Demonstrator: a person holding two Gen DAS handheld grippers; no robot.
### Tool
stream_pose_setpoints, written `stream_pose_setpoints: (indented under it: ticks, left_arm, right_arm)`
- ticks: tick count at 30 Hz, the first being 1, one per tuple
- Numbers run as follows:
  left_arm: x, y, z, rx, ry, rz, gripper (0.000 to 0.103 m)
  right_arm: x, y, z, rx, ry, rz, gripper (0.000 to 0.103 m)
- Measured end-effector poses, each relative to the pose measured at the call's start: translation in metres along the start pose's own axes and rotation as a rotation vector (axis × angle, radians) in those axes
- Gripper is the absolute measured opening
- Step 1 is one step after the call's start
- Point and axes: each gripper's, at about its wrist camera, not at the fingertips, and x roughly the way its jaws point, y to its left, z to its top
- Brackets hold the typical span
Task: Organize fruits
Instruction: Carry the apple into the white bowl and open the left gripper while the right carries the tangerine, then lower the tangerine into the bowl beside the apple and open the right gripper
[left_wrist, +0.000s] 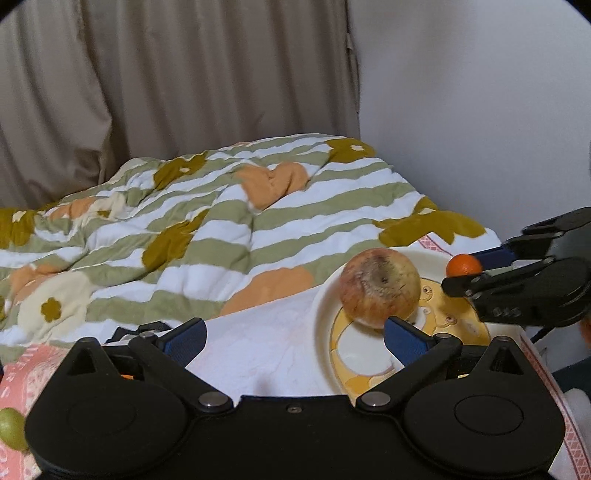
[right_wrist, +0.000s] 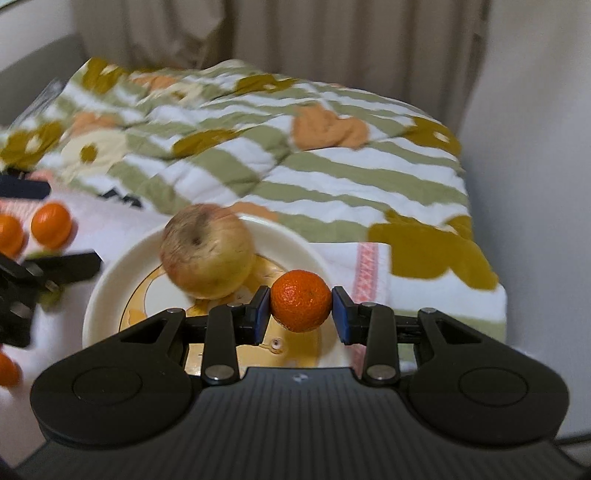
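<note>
Cream-rimmed plate (left_wrist: 325, 295) sits at the near right in the left wrist view, on a white cloth (left_wrist: 266, 350) spread over a bed, and an apple (left_wrist: 380, 288) rests on it. The left gripper (left_wrist: 295, 339) stands with its jaws wide and nothing between them; the apple lies just beyond its right finger. At the far right the right gripper (left_wrist: 476, 269) carries a mandarin (left_wrist: 463, 265) in over the plate.

From the right wrist view, the right gripper (right_wrist: 301, 314) has its jaws pinched on the mandarin (right_wrist: 301, 301), held above the plate (right_wrist: 107, 295) just beside the apple (right_wrist: 207, 251). More mandarins (right_wrist: 51, 225) wait on the cloth at the left. The apple looks unsteady: a nudge while the mandarin is set down could roll it off the rim, and the soft bedding may let the plate tilt.
</note>
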Motion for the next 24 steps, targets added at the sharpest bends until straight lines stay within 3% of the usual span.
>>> stream_pose_setpoints:
  ticks: [9,11,13,15,24]
  left_arm:
    - [-0.009,0.005,-0.012,-0.017,0.005,0.009,0.103]
    - [-0.012,0.005,-0.014,-0.02,0.003,0.013,0.103]
    - [-0.017,0.005,-0.015,-0.026,-0.001,0.016,0.103]
    - [-0.022,0.005,-0.016,-0.031,-0.007,0.02,0.103]
    - [-0.054,0.004,-0.016,-0.073,-0.05,0.045,0.103]
  right_arm:
    - [0.023,0.017,-0.01,-0.151,-0.01,0.003,0.055]
    - [0.021,0.021,-0.012,-0.173,-0.021,0.004,0.067]
    - [0.015,0.024,-0.013,-0.194,-0.046,-0.018,0.103]
    - [0.006,0.025,-0.015,-0.196,-0.082,-0.016,0.103]
    - [-0.028,0.012,-0.013,-0.09,-0.079,0.023,0.103]
